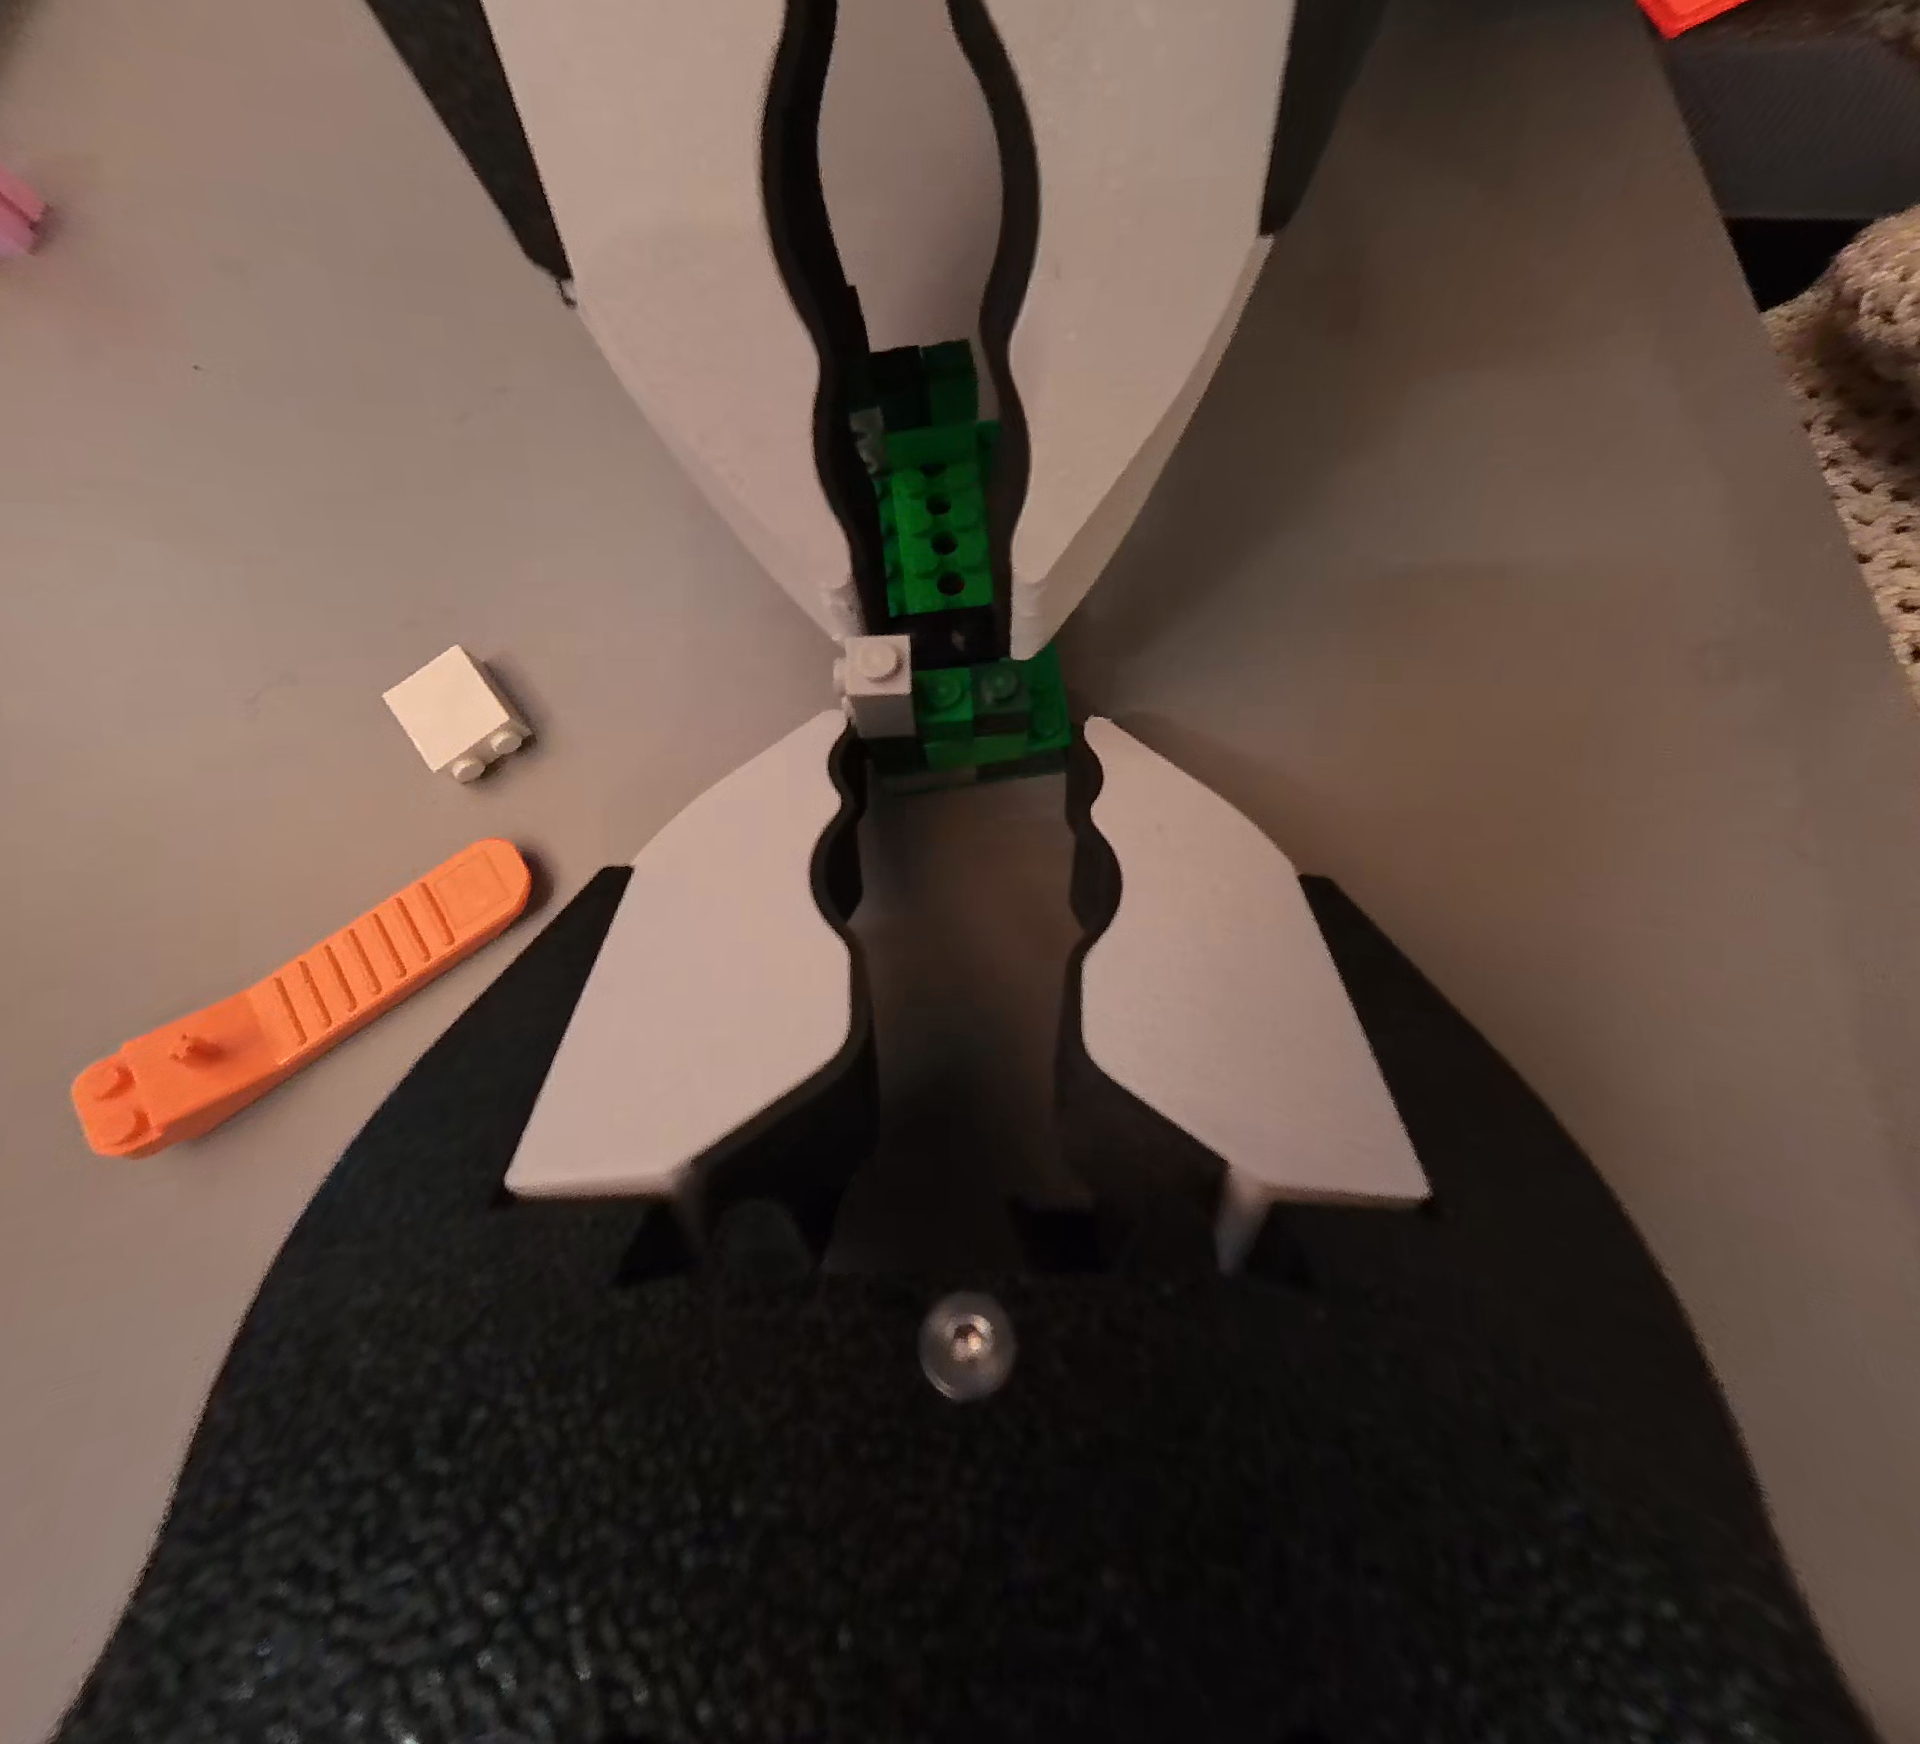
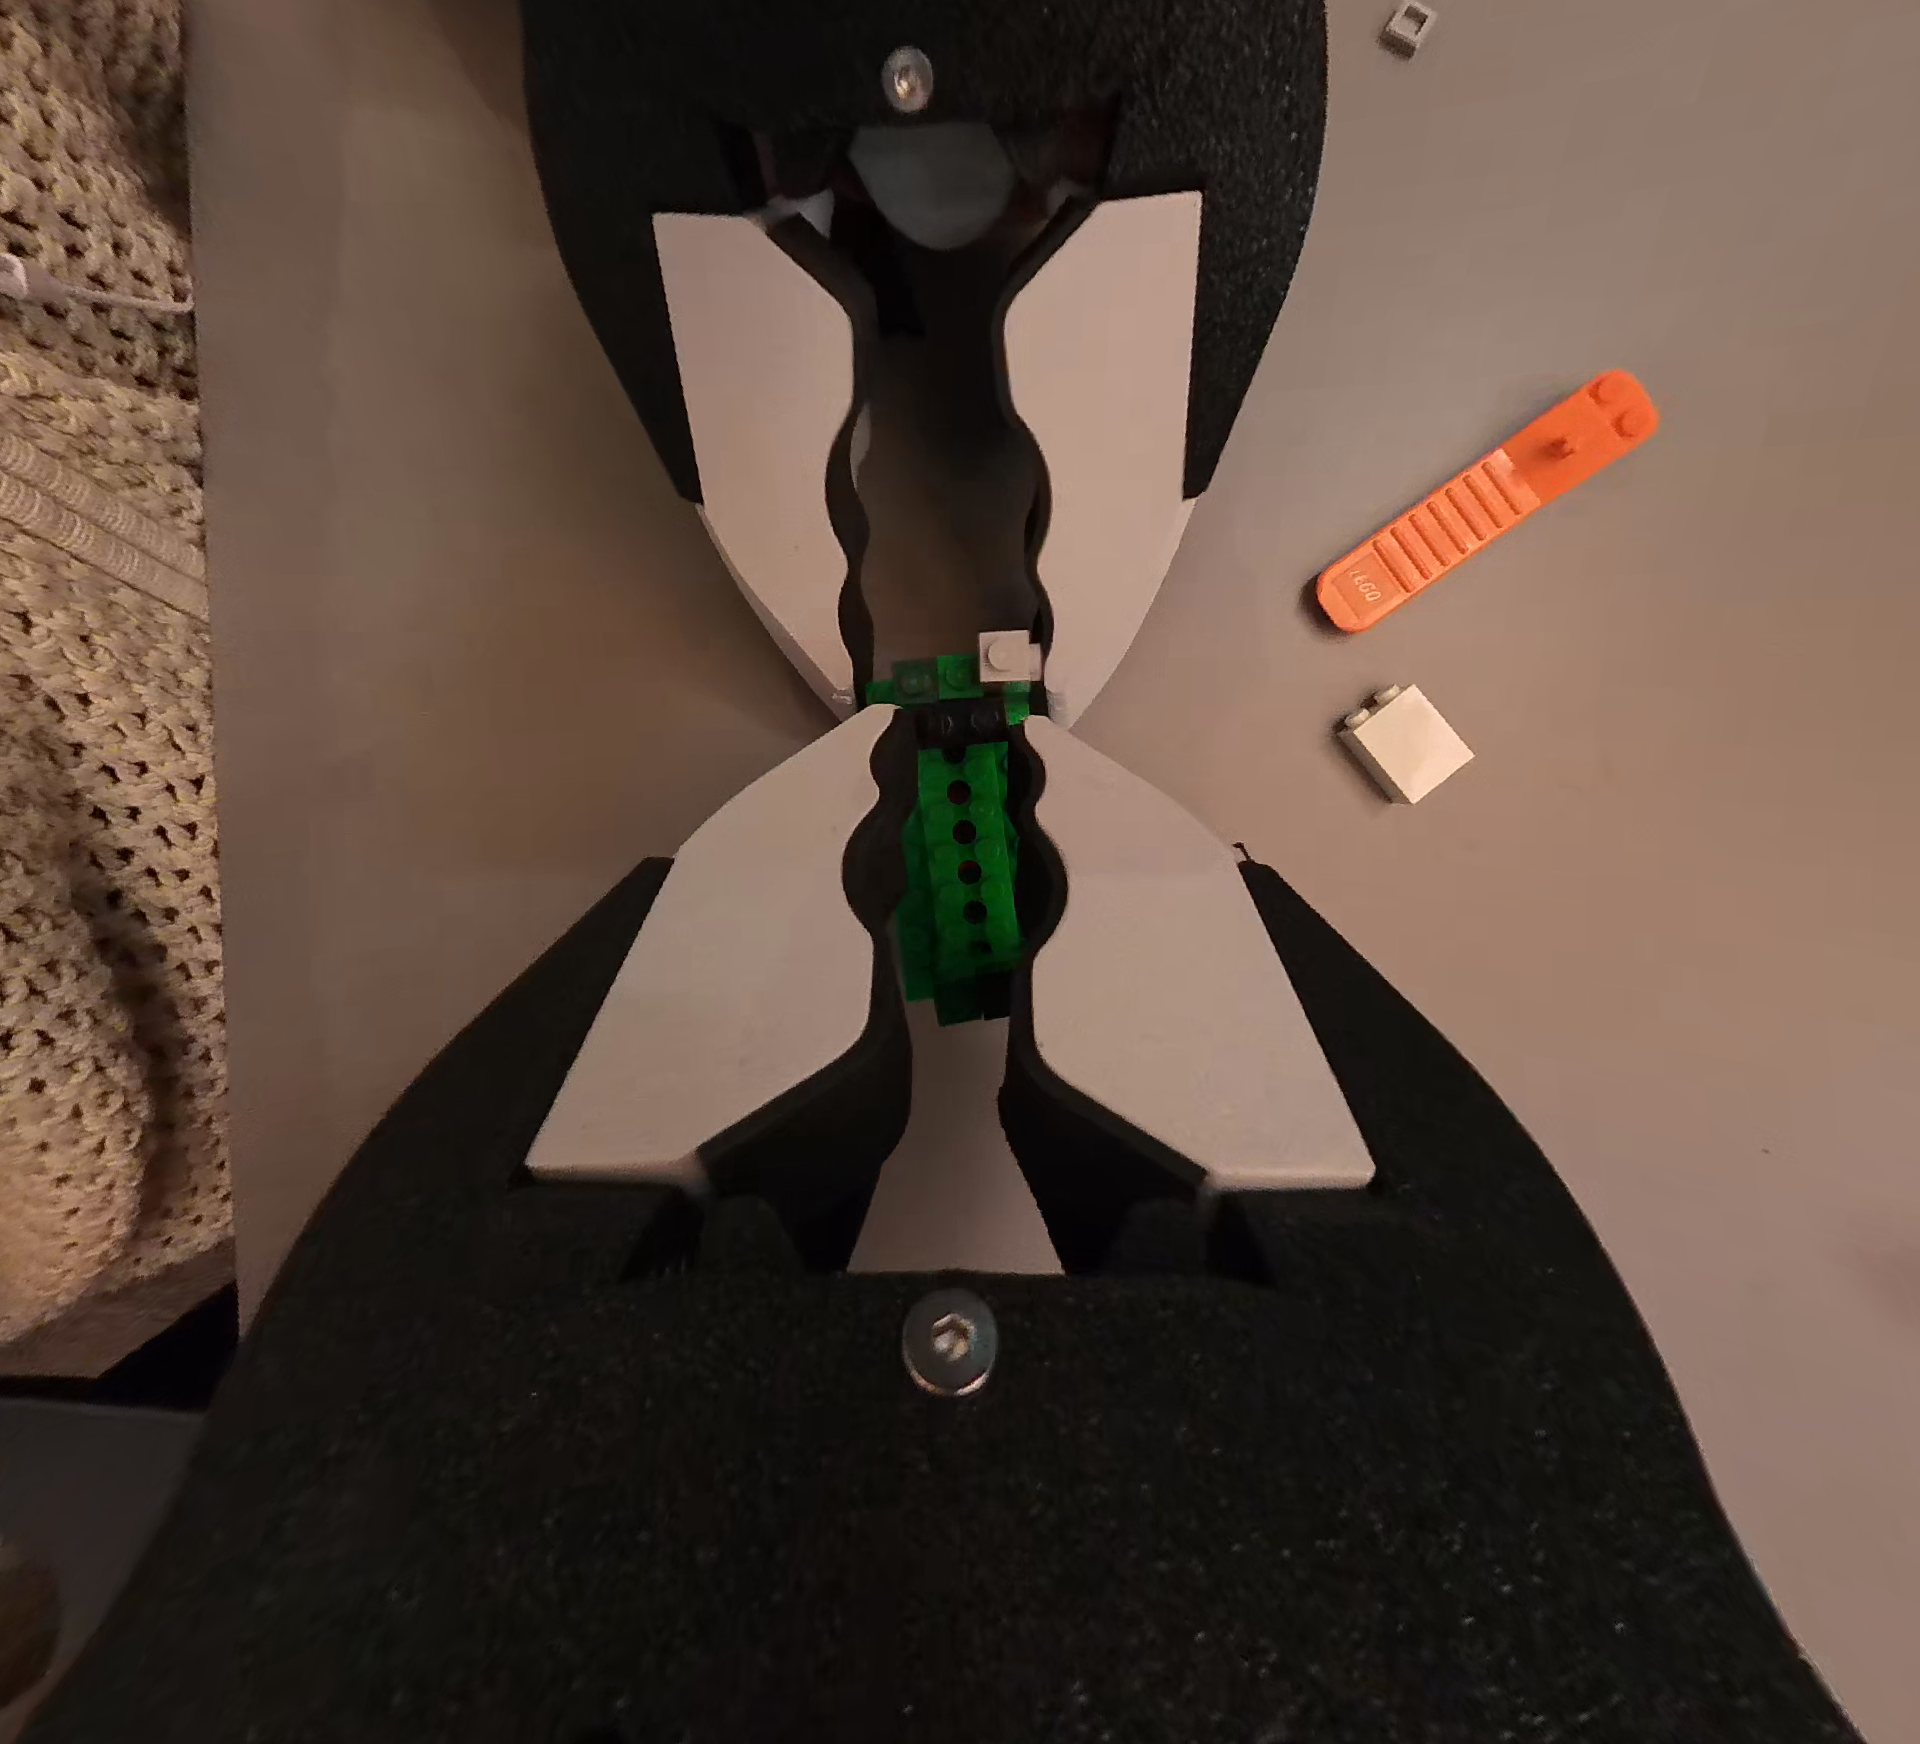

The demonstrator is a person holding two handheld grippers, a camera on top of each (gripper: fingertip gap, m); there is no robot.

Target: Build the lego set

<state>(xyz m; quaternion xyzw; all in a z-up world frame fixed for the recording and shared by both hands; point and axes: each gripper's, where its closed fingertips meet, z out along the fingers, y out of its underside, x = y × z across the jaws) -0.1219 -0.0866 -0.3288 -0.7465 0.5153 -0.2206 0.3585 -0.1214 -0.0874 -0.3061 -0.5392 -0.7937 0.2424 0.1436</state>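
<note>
Two white-fingered grippers meet tip to tip over the grey table [image 2: 1558, 1019]: the right gripper [image 2: 956, 728] clamps a long green studded Lego assembly [image 2: 961, 853] with a row of round holes, while the left gripper [image 1: 966, 749], jaws slightly parted, brackets its end, which carries a small grey brick [image 1: 878, 684].

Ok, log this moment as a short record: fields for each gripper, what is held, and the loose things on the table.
right gripper: shut on green lego build
left gripper: jaws flank the build's far end; grip unclear
build detail: small grey piece at its end
loose on table: white brick, orange brick separator
table edge: knitted fabric
</note>
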